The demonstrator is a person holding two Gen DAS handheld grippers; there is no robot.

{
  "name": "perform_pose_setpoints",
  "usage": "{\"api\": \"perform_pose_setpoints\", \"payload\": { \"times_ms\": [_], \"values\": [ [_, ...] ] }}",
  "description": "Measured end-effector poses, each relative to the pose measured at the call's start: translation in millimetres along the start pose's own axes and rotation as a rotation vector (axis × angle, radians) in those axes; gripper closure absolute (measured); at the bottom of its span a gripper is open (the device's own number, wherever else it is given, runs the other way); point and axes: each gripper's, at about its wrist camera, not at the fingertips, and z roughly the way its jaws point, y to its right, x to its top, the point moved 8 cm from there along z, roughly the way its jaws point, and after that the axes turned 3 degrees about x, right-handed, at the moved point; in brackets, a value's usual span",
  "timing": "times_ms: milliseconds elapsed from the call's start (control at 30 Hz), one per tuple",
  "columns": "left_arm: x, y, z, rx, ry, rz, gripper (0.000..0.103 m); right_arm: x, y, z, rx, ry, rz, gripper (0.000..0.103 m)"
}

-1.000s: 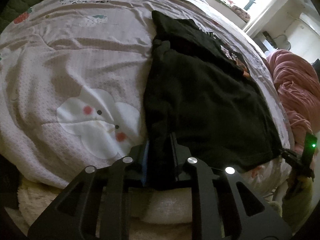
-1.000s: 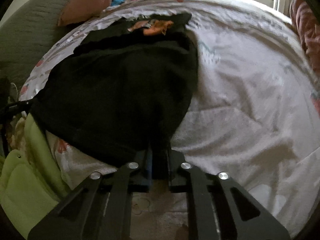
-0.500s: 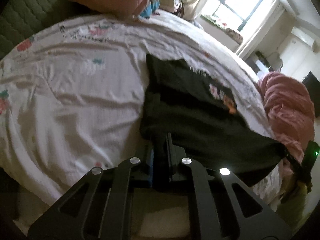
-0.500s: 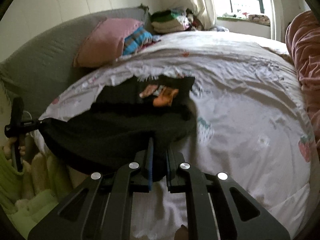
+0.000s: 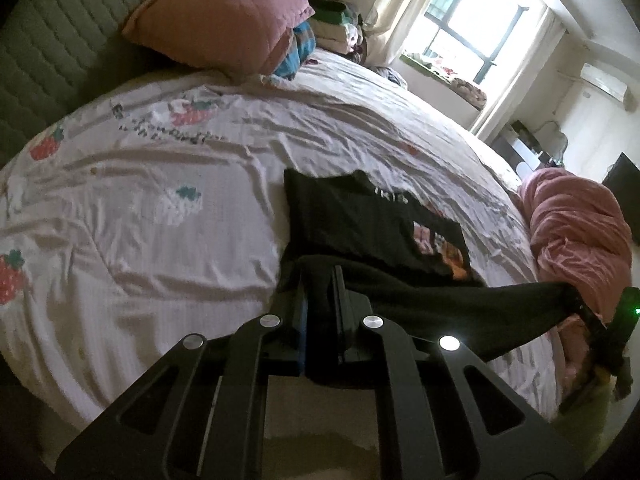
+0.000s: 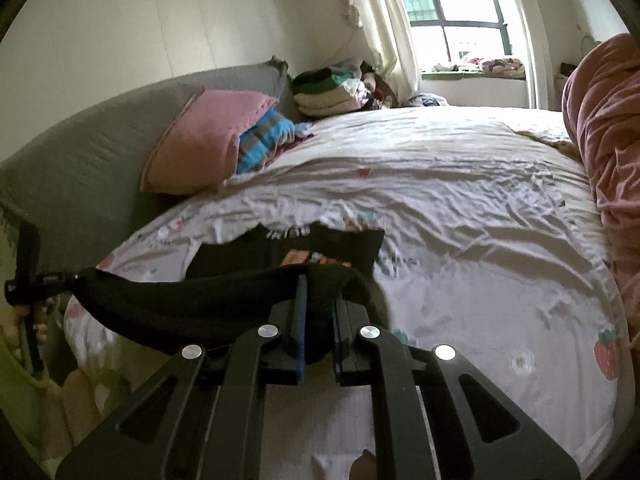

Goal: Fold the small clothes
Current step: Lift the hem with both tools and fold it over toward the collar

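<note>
The black garment point(image 5: 360, 216) lies on the bed point(image 5: 160, 216), its near hem lifted and stretched between the left tongs point(image 5: 320, 292) and right tongs point(image 6: 318, 300), each pinching one corner. A pink pillow point(image 5: 224, 12) sits well beyond; a pink quilt point(image 5: 576, 216) is heaped alongside.

A pink pillow point(image 5: 224, 20) leans on the grey headboard point(image 6: 92, 152) beside folded laundry point(image 6: 328, 92).

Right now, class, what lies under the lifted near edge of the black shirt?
Under the lifted edge of the black shirt lies the shirt's own printed part, flat on the strawberry bedsheet. Whatever is under that flat part is covered.
</note>
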Motion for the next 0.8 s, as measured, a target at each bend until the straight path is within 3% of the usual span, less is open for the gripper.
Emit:
{"api": "perform_pose_setpoints", "payload": {
  "times_ms": [333, 800],
  "values": [
    [39.6, 10.8, 20.3, 0.045, 0.031, 0.032, 0.1, 37.5, 5.1, 30.6, -0.041, 0.039, -0.022, 0.094],
    [76.1, 9.7, 65.6, 0.047, 0.036, 0.0, 0.1, 54.0, 29.4, 81.3, -0.093, 0.014, 0.003, 0.094]
  ]
}}
